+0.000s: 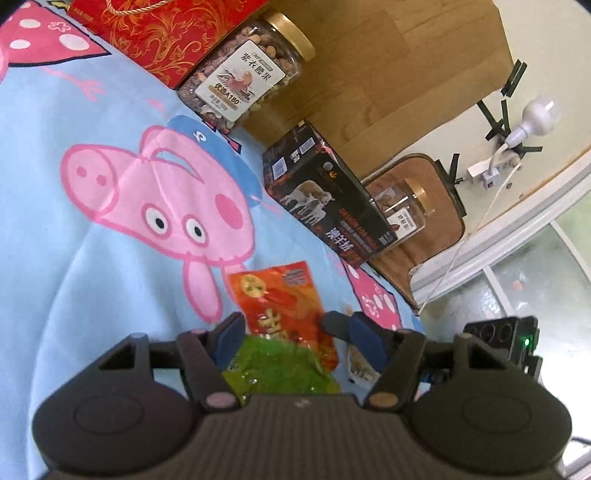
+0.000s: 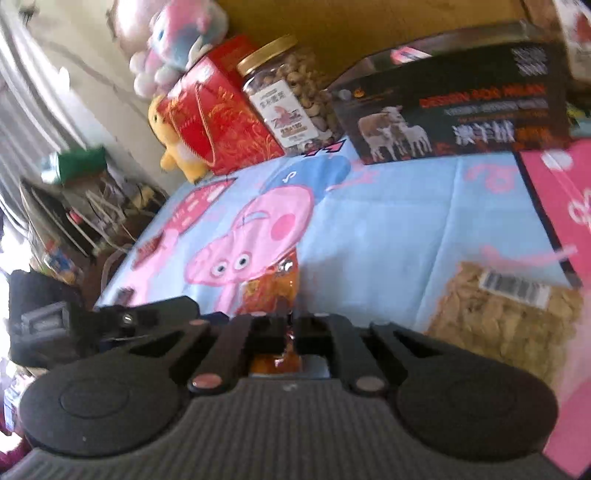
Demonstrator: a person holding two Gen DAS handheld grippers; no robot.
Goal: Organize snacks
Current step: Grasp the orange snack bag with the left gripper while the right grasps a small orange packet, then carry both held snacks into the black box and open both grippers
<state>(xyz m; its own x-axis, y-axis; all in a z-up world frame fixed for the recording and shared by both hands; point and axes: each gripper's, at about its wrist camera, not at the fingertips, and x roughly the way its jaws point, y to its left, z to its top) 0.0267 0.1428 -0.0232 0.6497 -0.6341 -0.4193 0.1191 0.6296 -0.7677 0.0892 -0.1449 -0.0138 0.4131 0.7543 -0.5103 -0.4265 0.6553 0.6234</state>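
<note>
An orange-red snack packet [image 1: 284, 299] lies on the blue cartoon-pig sheet [image 1: 74, 277], overlapping a green packet [image 1: 280, 365] nearer my palm. My left gripper [image 1: 295, 332] is open and straddles both, its blue pads [image 1: 231, 338] beside the packets' edges. In the right wrist view my right gripper [image 2: 291, 328] is shut on an orange snack packet [image 2: 271, 288], which sticks up between the closed fingers. Whether this is the same orange packet I cannot tell. A clear bag of pale chips with a barcode [image 2: 506, 314] lies to the right.
Along the wooden headboard [image 1: 388, 55] stand a red gift box [image 1: 162, 33], a gold-lidded nut jar [image 1: 247, 70], a black box with sheep on it [image 1: 325, 199] and a second jar [image 1: 406, 210]. Plush toys [image 2: 173, 37] sit at the far left corner.
</note>
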